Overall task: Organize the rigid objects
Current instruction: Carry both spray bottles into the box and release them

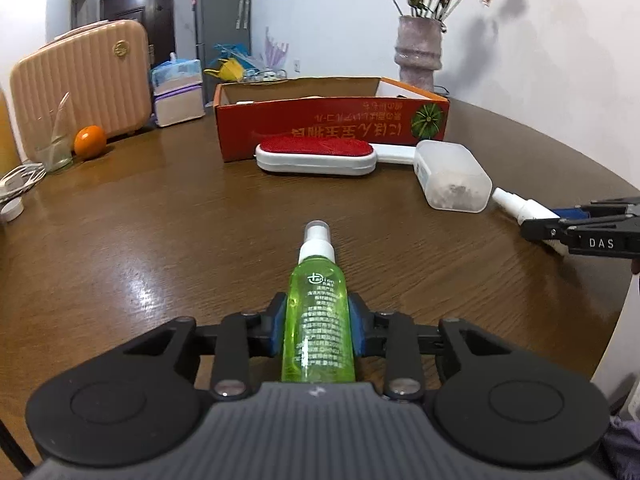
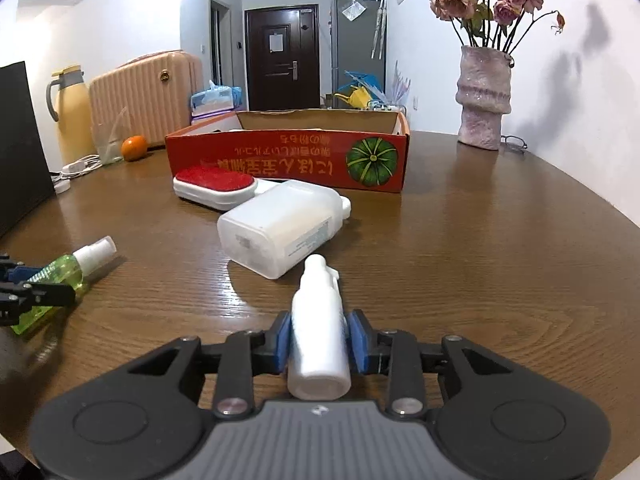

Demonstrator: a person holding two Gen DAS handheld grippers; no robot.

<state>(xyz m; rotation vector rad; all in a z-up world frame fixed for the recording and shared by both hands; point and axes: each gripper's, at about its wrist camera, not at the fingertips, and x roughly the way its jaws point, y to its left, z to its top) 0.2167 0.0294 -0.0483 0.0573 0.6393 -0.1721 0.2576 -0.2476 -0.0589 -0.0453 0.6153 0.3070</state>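
Note:
My left gripper (image 1: 318, 326) is shut on a green spray bottle (image 1: 318, 320), its nozzle pointing away over the table; the bottle also shows in the right wrist view (image 2: 60, 276). My right gripper (image 2: 320, 336) is shut on a white spray bottle (image 2: 318, 332), also seen in the left wrist view (image 1: 520, 204). A red and white lint brush (image 1: 316, 154) and a translucent plastic container (image 1: 452, 174) lie in front of an open red cardboard box (image 1: 332, 120). In the right wrist view the brush (image 2: 216, 186), the container (image 2: 280, 224) and the box (image 2: 288, 156) lie ahead.
A pink vase with dried roses (image 2: 484, 96) stands at the back right, glasses (image 2: 514, 142) beside it. An orange (image 1: 90, 142), a glass (image 1: 54, 148), a peach suitcase (image 1: 80, 84), white cables (image 1: 20, 180) and a tissue box (image 1: 178, 96) are at the left. A yellow jug (image 2: 72, 112) stands far left.

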